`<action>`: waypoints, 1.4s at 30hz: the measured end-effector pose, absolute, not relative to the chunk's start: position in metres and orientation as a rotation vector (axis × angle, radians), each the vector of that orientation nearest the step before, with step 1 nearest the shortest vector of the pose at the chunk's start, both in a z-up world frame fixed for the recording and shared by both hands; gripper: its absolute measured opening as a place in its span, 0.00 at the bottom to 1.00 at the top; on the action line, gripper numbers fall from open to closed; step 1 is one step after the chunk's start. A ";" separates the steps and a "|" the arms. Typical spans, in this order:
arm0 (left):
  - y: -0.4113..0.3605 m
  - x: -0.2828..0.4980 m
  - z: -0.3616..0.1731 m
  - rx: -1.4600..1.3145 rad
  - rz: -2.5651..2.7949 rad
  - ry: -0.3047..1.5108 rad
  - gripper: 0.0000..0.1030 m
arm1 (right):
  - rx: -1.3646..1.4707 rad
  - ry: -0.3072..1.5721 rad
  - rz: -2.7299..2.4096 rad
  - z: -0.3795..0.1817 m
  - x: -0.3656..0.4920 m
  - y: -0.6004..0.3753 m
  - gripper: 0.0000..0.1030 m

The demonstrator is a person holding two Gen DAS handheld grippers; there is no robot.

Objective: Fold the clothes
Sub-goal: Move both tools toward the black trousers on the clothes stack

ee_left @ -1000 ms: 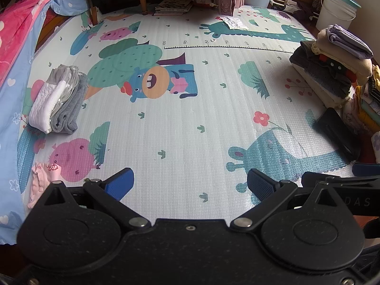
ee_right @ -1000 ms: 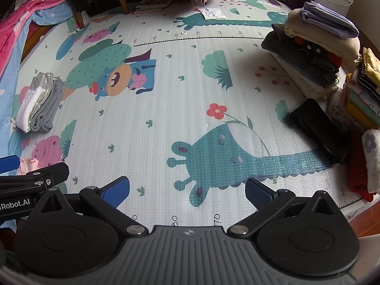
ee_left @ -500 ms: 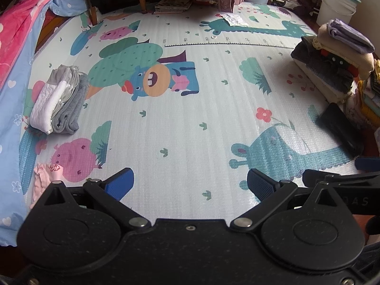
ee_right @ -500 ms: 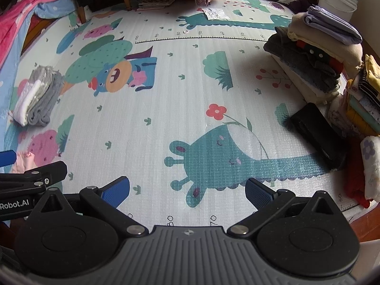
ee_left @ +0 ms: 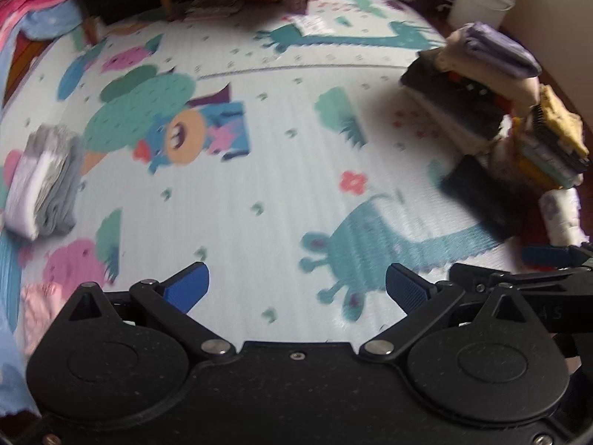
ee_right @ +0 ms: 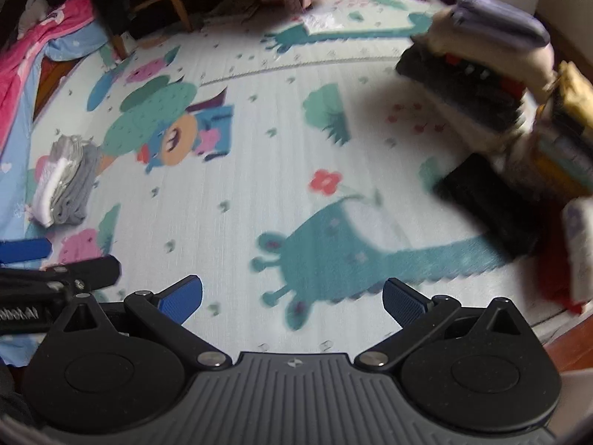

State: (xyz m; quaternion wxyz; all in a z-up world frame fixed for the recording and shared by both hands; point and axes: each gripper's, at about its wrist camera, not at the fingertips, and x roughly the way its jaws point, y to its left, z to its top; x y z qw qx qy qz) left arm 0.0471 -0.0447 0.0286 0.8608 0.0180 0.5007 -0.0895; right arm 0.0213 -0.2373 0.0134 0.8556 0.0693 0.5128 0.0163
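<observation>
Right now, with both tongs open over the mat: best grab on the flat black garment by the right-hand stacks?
Probably its near-left corner, approached from the open mat side with the right tongs. The black garment lies flat on the play mat, and its far-right edge butts against the clothes stacks, so only the mat-side edge looks free. Motion blur hides any hem.

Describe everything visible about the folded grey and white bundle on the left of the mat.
The folded grey and white cloth bundle is soft fabric in several layers, white ones on its left, grey on its right. It lies flat on the cartoon-printed play mat near its left edge, beside the blue sheet. Neither tool touches it. Blur hides finer detail.
</observation>
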 end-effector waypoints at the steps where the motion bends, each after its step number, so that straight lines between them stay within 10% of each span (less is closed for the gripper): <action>1: -0.050 0.051 0.033 0.048 -0.205 1.028 1.00 | 0.133 1.048 0.015 0.019 0.023 -0.246 1.00; 29: -0.312 0.160 -0.117 0.191 -0.759 0.939 0.97 | 0.342 1.133 -0.174 -0.060 0.044 -0.544 0.99; 34: -0.361 0.161 -0.166 0.192 -0.849 0.939 0.65 | 0.371 1.168 -0.260 -0.081 0.036 -0.579 0.66; 42: -0.433 0.155 -0.225 0.088 -0.967 0.935 0.65 | 0.381 1.164 -0.357 -0.085 0.035 -0.612 0.67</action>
